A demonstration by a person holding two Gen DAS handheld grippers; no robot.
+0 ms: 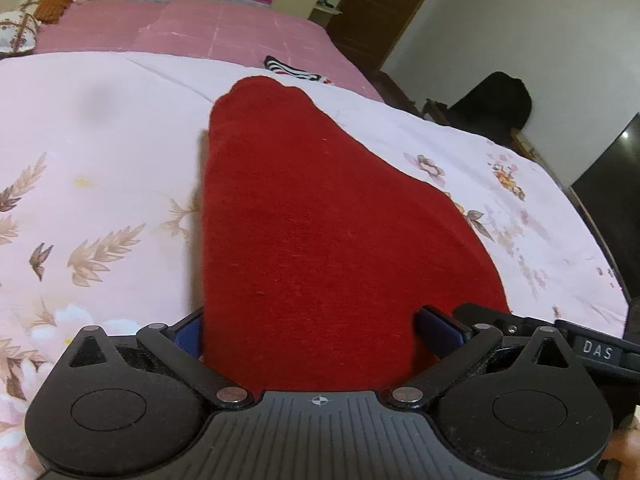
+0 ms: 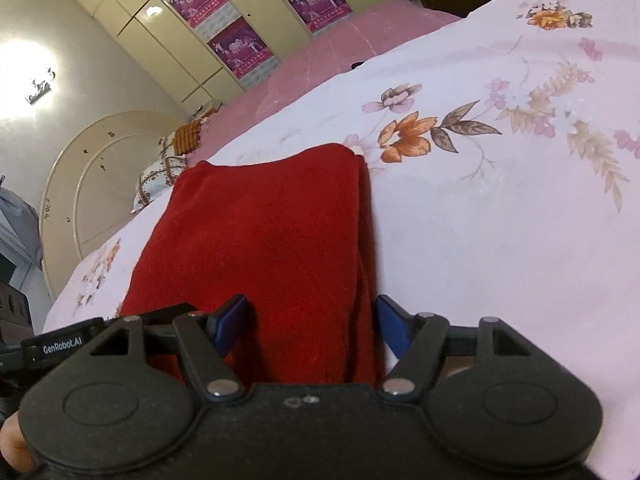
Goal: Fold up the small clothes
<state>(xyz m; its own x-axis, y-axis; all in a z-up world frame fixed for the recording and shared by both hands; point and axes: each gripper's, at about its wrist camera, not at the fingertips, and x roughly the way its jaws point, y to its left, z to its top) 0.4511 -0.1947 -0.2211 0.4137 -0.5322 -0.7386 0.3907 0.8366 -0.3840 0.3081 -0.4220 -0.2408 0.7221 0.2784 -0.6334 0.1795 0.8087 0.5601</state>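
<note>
A folded red knit garment lies on the white floral quilt and runs away from both cameras. My left gripper stands wide over its near end. The red cloth fills the gap between the blue pads without being bunched or pinched. In the right wrist view the same red garment lies between the blue pads of my right gripper. Those jaws are apart, with a dark gap showing beside the left pad. The two grippers sit side by side at the garment's near edge.
A striped black, white and red garment lies farther up the bed on the pink sheet. Pillows and a round headboard are at the bed's head. Wardrobes stand beyond it, and a dark chair is to the right.
</note>
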